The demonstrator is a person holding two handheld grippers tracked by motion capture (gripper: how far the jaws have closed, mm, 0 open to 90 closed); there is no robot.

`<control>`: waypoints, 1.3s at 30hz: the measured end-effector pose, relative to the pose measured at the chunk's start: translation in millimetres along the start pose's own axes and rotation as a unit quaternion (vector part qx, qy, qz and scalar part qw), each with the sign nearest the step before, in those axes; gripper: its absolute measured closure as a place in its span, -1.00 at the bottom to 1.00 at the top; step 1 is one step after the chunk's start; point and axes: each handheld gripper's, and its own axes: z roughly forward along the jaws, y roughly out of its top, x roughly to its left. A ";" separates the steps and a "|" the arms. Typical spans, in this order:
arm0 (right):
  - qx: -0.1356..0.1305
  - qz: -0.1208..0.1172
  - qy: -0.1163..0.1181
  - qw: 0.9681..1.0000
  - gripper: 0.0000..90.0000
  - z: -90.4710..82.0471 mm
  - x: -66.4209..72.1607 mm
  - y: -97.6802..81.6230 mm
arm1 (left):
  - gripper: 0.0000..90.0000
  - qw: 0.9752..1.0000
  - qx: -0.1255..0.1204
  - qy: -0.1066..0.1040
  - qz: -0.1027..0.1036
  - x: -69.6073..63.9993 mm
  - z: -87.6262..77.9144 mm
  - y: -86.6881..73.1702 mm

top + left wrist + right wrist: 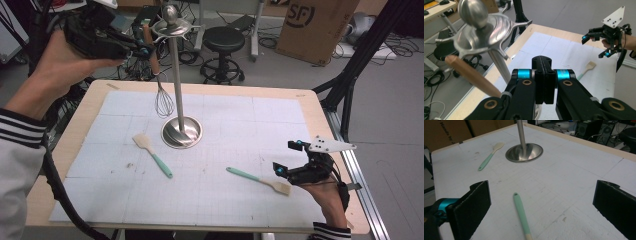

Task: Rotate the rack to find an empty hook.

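A tall steel stand (176, 75) with a hooked crown (481, 27) rises from a round base (181, 132) (524, 152) at the middle of the mat. A whisk (164, 102) with a wooden handle (471, 75) hangs tilted from the crown. My left gripper (144, 50) (543, 61) is up beside that handle, jaws shut against each other, the handle passing to their left. My right gripper (288, 157) (541, 202) (594, 47) hovers open low at the near right. A green-handled spatula (257, 180) (521, 215) lies just below its jaws. A second spatula (152, 155) (490, 157) lies left of the base.
A white gridded mat (225, 200) covers the wooden table (75, 130). Behind the table stand a black stool (222, 40) and a cardboard box (315, 25). A black tripod leg (350, 85) slants down past the right edge.
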 end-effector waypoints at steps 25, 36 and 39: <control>0.011 -0.003 -0.003 1.000 -0.99 2.7 0.2 -0.7 | 1.00 0.999 0.012 0.023 -0.020 47.5 5.2 -14.0; 0.012 0.000 -0.004 1.000 -0.99 1.0 -1.6 -1.3 | 0.98 1.000 0.000 0.009 -0.026 42.3 -1.8 -36.8; 0.010 -0.001 -0.006 1.000 -0.99 0.0 -2.8 -1.9 | 0.84 1.000 0.006 -0.001 -0.029 37.7 -3.8 -50.2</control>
